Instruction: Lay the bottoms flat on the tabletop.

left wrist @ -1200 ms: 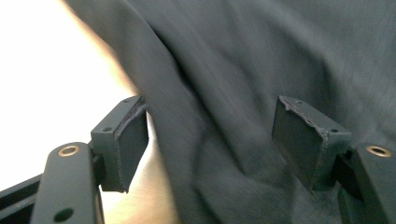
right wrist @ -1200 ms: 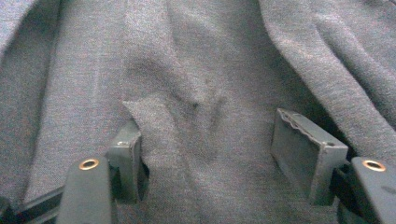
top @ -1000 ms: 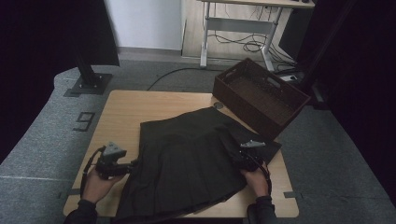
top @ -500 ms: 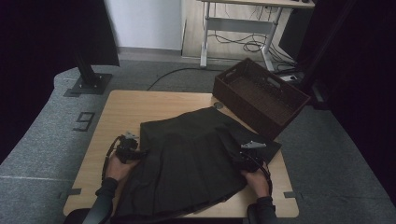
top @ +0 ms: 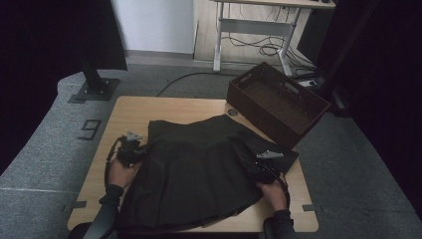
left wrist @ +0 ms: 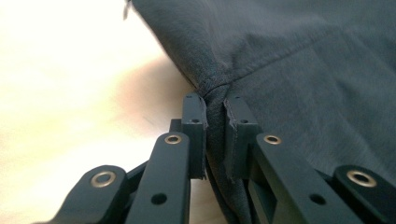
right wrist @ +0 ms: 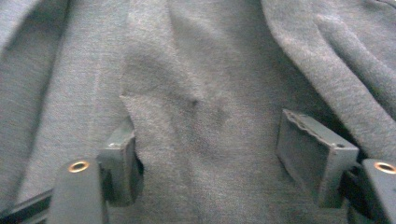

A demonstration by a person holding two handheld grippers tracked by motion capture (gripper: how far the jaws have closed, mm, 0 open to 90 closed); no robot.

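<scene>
Seen from above, a dark pleated skirt (top: 194,172) lies spread across the wooden counter (top: 164,107), with a brown woven basket (top: 276,102) standing at the counter's far right corner, just beside the garment's upper edge. The person's left hand (top: 122,172) holds the left gripper (top: 135,149) at the skirt's left edge, while the right hand (top: 272,191) rests the right gripper (top: 259,167) on the cloth near its right side.

From that height the fingers themselves are too small and dark to read. The left gripper view settles the matter on its side: the two black fingers (left wrist: 194,126) have just closed and now pinch a fold of the skirt's edge (left wrist: 215,93) between their pads, the cloth bunching into a ridge where a seam meets the hem, with bare pale counter (left wrist: 70,84) to the left of them.

The right gripper view gives what the overhead camera cannot: its fingers (right wrist: 317,154) stand wide apart and have just been opening further, the grey-looking fabric (right wrist: 201,116) lying loose and creased between them, pressed by neither pad. A small flap of cloth curls up beside the left-hand finger (right wrist: 119,165).
</scene>
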